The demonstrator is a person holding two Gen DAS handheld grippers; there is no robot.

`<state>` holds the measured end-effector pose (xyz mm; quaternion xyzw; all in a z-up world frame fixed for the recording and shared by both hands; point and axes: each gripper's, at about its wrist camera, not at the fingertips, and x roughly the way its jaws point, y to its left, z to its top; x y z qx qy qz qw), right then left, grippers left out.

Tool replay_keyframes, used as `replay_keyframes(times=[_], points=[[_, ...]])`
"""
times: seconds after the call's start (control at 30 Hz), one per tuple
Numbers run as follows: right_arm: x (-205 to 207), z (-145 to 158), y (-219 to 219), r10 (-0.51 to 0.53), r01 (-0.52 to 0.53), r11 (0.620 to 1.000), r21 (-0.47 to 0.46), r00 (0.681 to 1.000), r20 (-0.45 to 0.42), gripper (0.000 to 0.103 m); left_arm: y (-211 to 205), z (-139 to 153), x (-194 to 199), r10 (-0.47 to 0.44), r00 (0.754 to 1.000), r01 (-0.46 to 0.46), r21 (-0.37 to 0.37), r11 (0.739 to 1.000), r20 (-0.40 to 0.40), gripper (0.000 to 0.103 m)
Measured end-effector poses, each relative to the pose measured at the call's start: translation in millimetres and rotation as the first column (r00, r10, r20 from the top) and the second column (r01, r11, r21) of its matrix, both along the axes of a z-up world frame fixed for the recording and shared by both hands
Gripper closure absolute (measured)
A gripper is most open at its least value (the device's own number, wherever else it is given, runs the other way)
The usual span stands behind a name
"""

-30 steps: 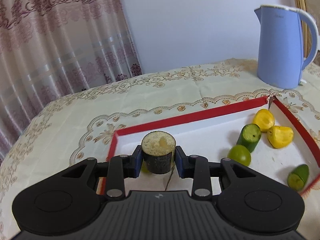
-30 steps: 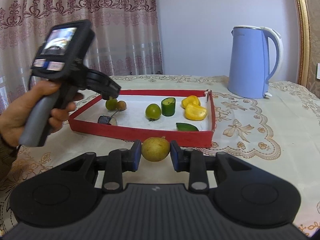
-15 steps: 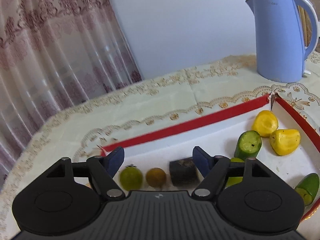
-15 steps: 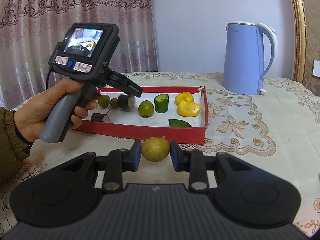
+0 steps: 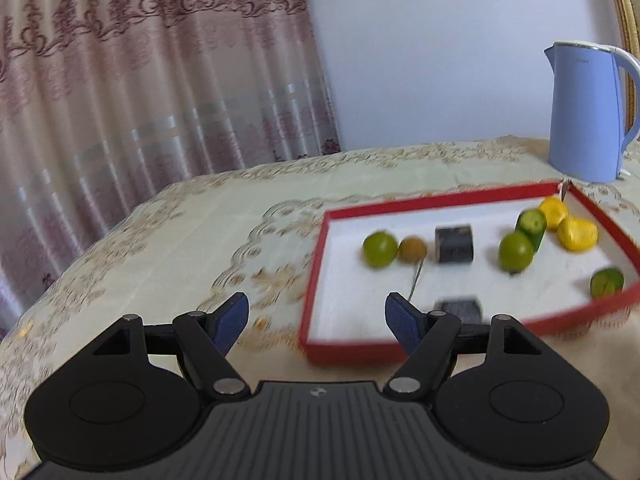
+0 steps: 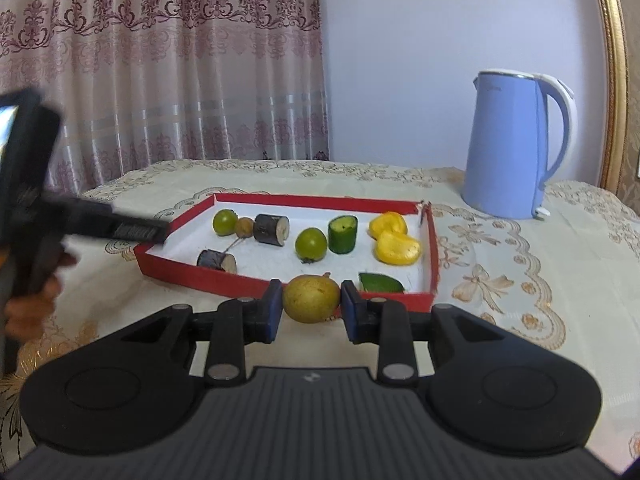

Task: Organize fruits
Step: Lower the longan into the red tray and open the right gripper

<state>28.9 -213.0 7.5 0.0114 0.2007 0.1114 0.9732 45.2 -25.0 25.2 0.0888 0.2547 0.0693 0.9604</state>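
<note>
A cream embroidered cloth covers the bench (image 6: 520, 280). Nearest, the right gripper (image 6: 311, 300) has its jaws clamped on a yellow-brown fruit (image 6: 311, 298); the left gripper (image 5: 316, 318) has jaws wide, empty. At twelve o'clock, the red tray (image 6: 280, 284) holds fruit pieces; the blue kettle (image 6: 516, 144) stands at one o'clock.

Gaping left tongs (image 5: 316, 322) beside fruit tray (image 5: 316, 280)

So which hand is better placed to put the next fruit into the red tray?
Right. The right gripper already clamps the yellow-brown fruit just outside the red tray; the left gripper is open and empty.
</note>
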Motion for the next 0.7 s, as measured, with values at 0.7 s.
replay_keyframes(times=[0.7], points=[[72.0, 24.7, 2.9, -0.027, 0.027, 1.0, 0.013, 1.0, 0.003, 0.074, 3.5, -32.9, -13.9, -0.049, 0.993, 0.043, -0.059, 0.997, -0.11, 0.028]])
